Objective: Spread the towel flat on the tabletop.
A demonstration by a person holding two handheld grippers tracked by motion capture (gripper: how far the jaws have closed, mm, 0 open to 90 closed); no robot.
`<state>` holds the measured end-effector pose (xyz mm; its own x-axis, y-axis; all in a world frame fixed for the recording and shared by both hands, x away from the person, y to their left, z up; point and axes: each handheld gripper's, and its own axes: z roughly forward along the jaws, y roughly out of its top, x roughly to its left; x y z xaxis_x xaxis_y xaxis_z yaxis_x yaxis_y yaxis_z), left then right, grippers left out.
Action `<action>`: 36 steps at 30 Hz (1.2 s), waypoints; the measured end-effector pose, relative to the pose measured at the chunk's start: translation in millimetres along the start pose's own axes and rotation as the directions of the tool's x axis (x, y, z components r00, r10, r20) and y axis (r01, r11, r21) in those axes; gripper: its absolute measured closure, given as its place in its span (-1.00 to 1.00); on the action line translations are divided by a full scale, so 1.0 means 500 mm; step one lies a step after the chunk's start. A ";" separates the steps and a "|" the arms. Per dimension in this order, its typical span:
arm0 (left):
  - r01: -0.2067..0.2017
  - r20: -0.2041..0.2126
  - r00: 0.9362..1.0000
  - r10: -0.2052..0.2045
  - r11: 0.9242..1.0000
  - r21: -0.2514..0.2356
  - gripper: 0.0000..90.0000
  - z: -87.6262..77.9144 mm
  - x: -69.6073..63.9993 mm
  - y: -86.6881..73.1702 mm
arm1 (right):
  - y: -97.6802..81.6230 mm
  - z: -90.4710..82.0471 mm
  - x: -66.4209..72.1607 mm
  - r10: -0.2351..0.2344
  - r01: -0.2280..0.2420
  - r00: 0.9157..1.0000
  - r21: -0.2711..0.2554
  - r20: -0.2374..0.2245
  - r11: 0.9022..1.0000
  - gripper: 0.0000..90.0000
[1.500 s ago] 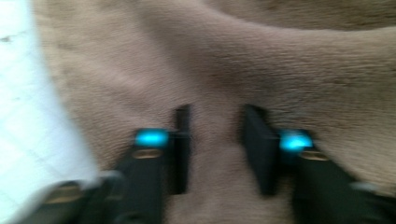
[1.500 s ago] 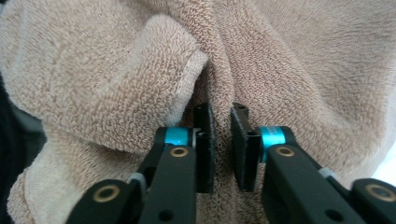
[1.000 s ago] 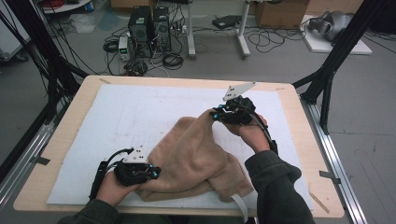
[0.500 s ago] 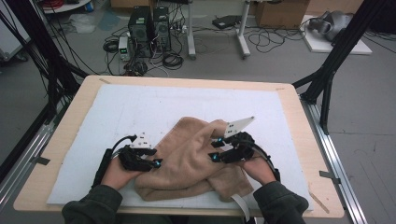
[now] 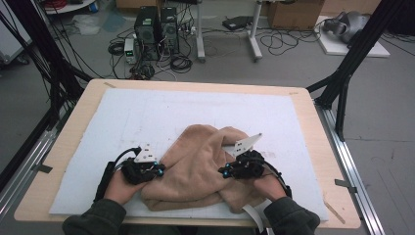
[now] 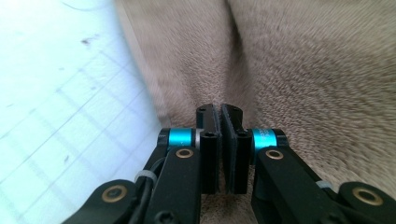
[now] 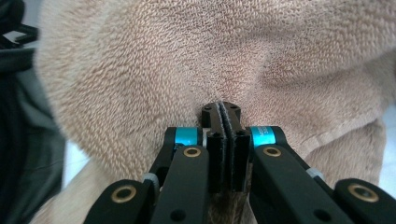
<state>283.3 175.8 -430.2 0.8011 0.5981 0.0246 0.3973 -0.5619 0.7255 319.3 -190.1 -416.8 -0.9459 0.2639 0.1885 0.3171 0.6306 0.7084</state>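
Down at the near edge of the tabletop, two dark sleeves [image 5: 93, 220] come in from below, each hand carrying a gripper. The left gripper [image 5: 157, 171] sits at the near left side of the towel [image 5: 200, 166], and in the left gripper view its jaws stand together with barely a slit between the pads; they have just been closing, and whether any cloth is pinched in that slit cannot be told, though the tan pile lies right under and ahead of the tips. Over to the right gripper [image 5: 224, 172], at the near right part of the towel: its jaws have just been closing too, and the right gripper view shows them pressed together with the fuzzy cloth bunched all around the tips; if a fold is caught between them, it is too fine to make out. The towel itself lies crumpled in a heap on the white mat [image 5: 161, 115], near the front edge and a little right of centre. Beyond it the mat runs bare to the far edge of the wooden tabletop [image 5: 195, 87].
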 end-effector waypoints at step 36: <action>0.054 0.012 0.999 -0.053 0.998 -0.032 0.78 0.047 0.044 0.009 | 0.008 0.014 -0.003 -0.029 0.027 0.997 0.030 0.068 0.999 0.96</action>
<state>313.3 173.1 -442.5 0.7839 0.6205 -0.0221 0.4250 -0.5104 0.7476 322.4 -182.6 -418.9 -0.9480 0.2941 0.1214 0.2932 0.6590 0.6927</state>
